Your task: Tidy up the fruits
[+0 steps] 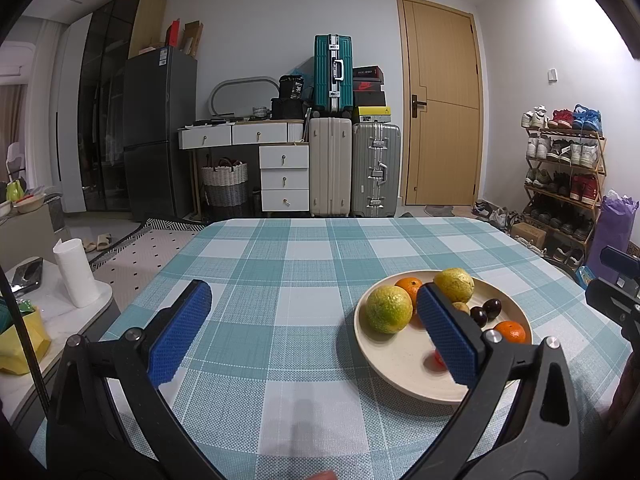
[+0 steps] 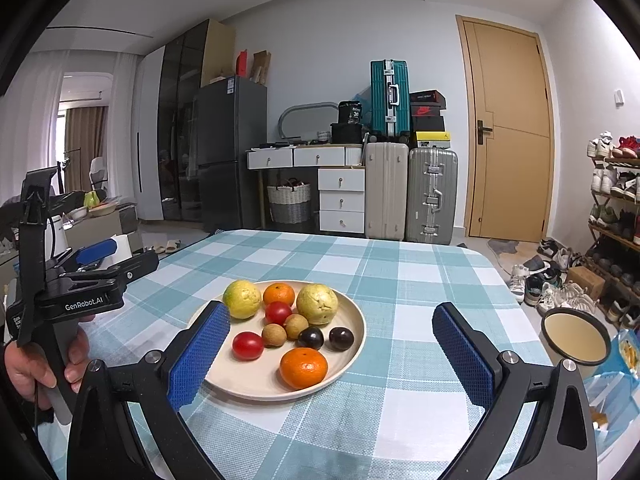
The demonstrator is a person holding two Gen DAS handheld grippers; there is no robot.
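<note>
On the checked teal-and-white tablecloth [image 2: 400, 280] sits a shallow cream plate [image 2: 352, 356], and every fruit I can see lies inside it. Along its far side are two yellow-green citrus fruits [image 2: 241, 299] and [image 2: 317, 304], with a small orange [image 2: 279, 294] between them. Just in front of that orange is a red tomato [image 2: 278, 313], and a second tomato [image 2: 248, 345] lies toward the plate's left. Two brown longans [image 2: 274, 336] touch each other at the middle, two dark plums [image 2: 341, 338] rest just to their right, and a larger orange [image 2: 303, 368] sits nearest me.

Both my grippers hang above the cloth with nothing between their blue pads. My right gripper [image 2: 332, 356] has its fingers spread wide, the left pad over the plate's near-left rim and the right pad over bare cloth well to the plate's right. My left gripper [image 1: 312, 336] is likewise spread, its right pad in front of the plate's fruit from that camera and its left pad over bare cloth; the plate lies to its right. From the right wrist view, my left hand [image 2: 44, 364] wraps that gripper's handle off the table's left edge.

Past the table's right edge a round cream-lined pot [image 2: 576, 340] stands lower down. Beyond the table stand a dark fridge [image 2: 232, 152], white drawers [image 2: 342, 200], stacked suitcases [image 2: 408, 192], a wooden door [image 2: 508, 136] and a shoe rack [image 1: 564, 168]. A paper roll [image 1: 76, 272] stands on a side table to the left.
</note>
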